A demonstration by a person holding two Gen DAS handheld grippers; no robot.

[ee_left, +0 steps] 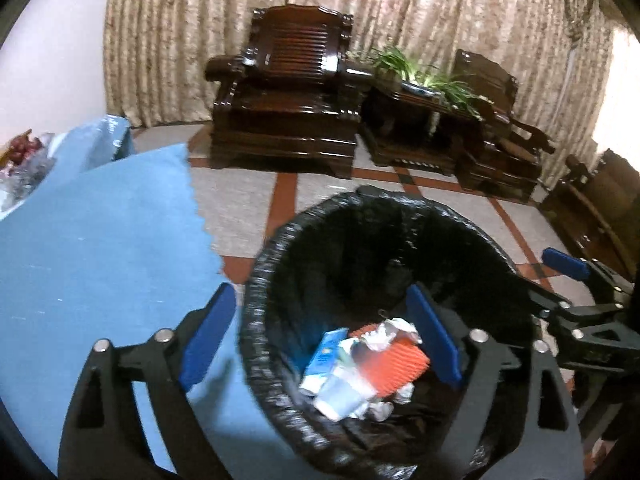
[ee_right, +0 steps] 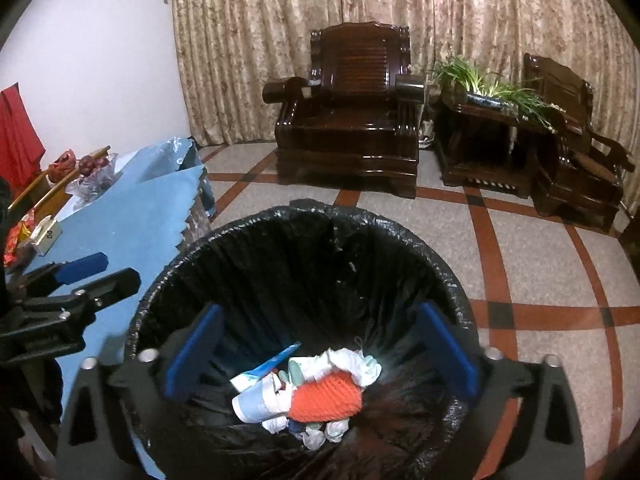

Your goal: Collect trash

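The trash bin (ee_right: 304,264), lined with a black plastic bag (ee_left: 280,240), stands on the tiled floor (ee_right: 540,264) just right of the counter, its rim close against the hanging edge of the blue cloth (ee_left: 100,240). At its bottom lies a heap of trash: an orange ribbed piece (ee_right: 326,400), crumpled white tissue (ee_right: 352,362), a pale paper cup (ee_right: 252,404) and a blue-and-white carton (ee_left: 326,350).

The right claw (ee_right: 322,356) hangs over the bin's mouth with its blue pads (ee_right: 448,352) spread wide, gripping nothing. The left claw (ee_left: 320,338) is likewise wide open and empty, straddling the bin's left rim: one pad sits over the blue cloth, the other over the bin's inside.

On the counter (ee_right: 132,208), far left, lie a small box (ee_right: 46,236), a clear bag with dark red fruit (ee_right: 94,168) and wooden sticks. Farther off, a dark wooden armchair (ee_right: 352,112) stands before the patterned curtain (ee_right: 280,20), with a side table (ee_right: 480,148) carrying a green plant (ee_right: 492,84) to its right, and a second armchair (ee_right: 576,140) beyond that.
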